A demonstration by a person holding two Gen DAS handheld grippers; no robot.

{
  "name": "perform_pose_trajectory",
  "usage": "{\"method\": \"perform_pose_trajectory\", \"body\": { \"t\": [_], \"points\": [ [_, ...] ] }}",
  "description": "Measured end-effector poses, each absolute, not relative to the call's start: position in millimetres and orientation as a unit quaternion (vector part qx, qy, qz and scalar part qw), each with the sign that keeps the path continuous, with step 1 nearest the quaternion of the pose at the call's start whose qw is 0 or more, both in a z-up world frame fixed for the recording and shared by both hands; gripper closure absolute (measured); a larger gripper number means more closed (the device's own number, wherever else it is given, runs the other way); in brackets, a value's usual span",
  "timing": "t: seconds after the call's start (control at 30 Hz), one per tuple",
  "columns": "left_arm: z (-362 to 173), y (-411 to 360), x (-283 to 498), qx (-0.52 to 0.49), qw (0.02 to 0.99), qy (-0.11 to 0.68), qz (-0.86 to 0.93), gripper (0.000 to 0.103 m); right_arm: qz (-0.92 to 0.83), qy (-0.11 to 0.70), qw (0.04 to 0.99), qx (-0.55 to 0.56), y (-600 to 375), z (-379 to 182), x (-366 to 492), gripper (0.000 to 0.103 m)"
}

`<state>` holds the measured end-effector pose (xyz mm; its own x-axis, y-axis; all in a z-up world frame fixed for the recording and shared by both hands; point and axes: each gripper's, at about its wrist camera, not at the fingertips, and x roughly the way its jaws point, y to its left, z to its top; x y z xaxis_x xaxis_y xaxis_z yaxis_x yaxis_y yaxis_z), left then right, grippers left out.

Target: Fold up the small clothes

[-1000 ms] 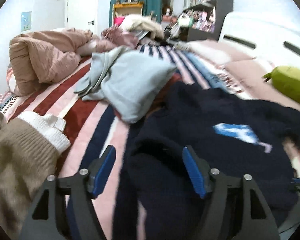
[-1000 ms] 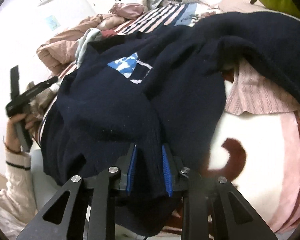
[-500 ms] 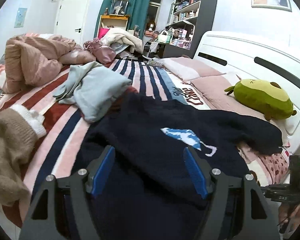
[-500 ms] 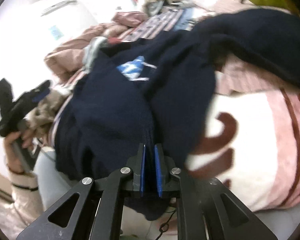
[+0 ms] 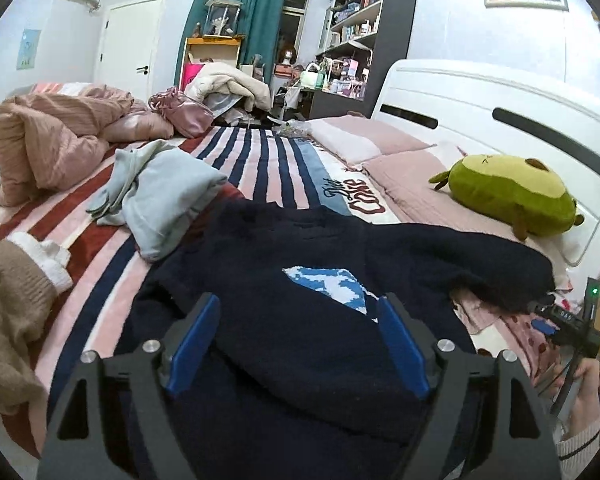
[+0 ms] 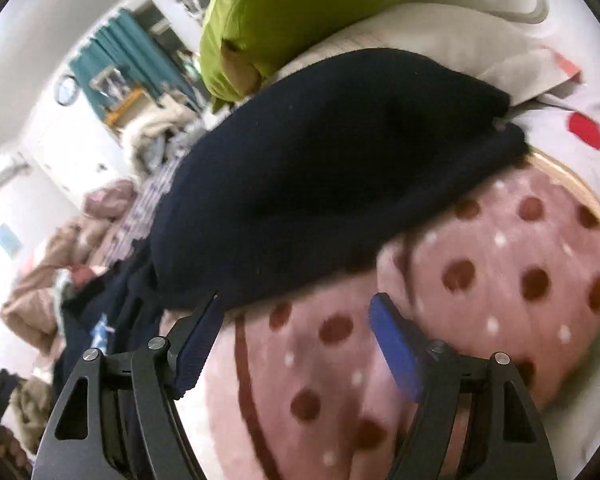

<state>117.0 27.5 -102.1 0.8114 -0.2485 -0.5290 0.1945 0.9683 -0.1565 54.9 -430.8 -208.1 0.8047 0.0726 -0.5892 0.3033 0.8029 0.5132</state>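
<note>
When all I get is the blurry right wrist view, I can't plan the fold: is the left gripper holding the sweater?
Observer: No. The left gripper is open, its fingers apart over the navy sweater, gripping nothing.
Operator: Which side of the sweater faces up?
Observer: The side with the blue and white patch, which shows between the fingers.
Operator: Anything crowding it?
Observer: A pale blue garment lies at its far left edge on the striped blanket.
</note>
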Motion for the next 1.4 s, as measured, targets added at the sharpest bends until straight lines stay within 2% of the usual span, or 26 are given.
{"method": "perform_pose_trajectory", "body": {
  "t": [0.07,0.13,0.3,0.4,0.5,0.6,0.9,1.13,1.27,1.4],
  "points": [
    [-100.8,22.6,119.0,-0.054,0.949,0.286,-0.124,0.024,-0.063,0.293,0.906,0.299,-435.4,-211.7,61.6,0.03],
    [-100.5,18.5,120.4,-0.064,0.946,0.288,-0.134,0.022,-0.055,0.278,0.913,0.293,-439.0,-216.7,67.8,0.024],
    [-101.5,8.0,120.4,-0.057,0.946,0.292,-0.128,0.021,-0.029,0.246,0.916,0.317,-453.9,-214.7,74.3,0.026],
    [-102.3,6.7,120.4,-0.059,0.946,0.293,-0.122,0.021,-0.038,0.223,0.911,0.345,-467.7,-214.5,73.3,0.076],
    [-102.6,6.7,121.5,-0.06,0.946,0.295,-0.119,0.021,-0.03,0.201,0.91,0.361,-469.0,-213.6,71.2,0.093],
    [-101.5,7.4,121.0,-0.058,0.948,0.292,-0.114,0.021,-0.038,0.182,0.921,0.341,-459.1,-205.0,62.8,0.099],
    [-101.4,24.9,113.9,-0.064,0.953,0.276,-0.103,0.021,0.009,0.096,0.957,0.272,-422.1,-124.5,56.4,0.1],
    [-107.6,52.9,102.5,-0.071,0.957,0.263,-0.096,0.02,0.106,0.053,0.974,0.191,-335.1,-60.8,77.8,0.1],
    [-111.3,75.9,92.0,-0.077,0.96,0.253,-0.091,0.019,0.188,0.08,0.969,0.138,-262.7,-54.9,101.4,0.1],
    [-117.8,101.2,80.5,-0.084,0.962,0.245,-0.082,0.017,0.279,0.16,0.943,0.087,-184.2,-79.6,125.2,0.1]
  ]
}}
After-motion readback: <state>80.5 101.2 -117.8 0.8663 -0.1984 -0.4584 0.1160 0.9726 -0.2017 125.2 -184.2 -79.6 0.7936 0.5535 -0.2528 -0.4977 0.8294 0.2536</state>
